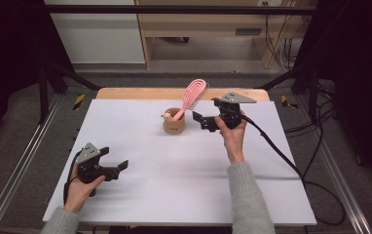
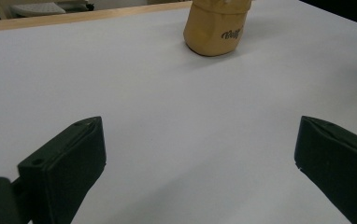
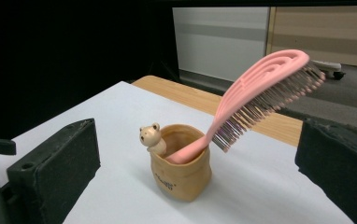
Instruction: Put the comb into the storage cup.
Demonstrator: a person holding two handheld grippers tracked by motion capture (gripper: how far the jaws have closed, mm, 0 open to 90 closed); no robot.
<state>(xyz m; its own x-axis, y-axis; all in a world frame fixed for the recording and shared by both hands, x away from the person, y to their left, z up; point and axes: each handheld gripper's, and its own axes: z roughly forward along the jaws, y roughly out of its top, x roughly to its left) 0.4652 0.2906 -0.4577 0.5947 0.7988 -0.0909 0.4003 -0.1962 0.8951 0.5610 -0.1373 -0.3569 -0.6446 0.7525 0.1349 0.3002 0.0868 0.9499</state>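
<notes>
The white tabletop [image 1: 140, 141] carries, toward its far middle, a small tan soft-looking cup with a bear figure on its rim [image 3: 182, 163]. A pink plastic hairbrush [image 3: 256, 98] stands handle-down in it, leaning with its bristled head out over the rim. The right gripper [image 1: 204, 120] hangs just beside the cup, jaws spread and empty; the left gripper [image 1: 117, 167] rests well apart near the front edge, jaws likewise spread. The brush looks light and stiff; its bare neck above the rim seems the best hold, since the cup may tip. Dark script on the cup is too small to read.
</notes>
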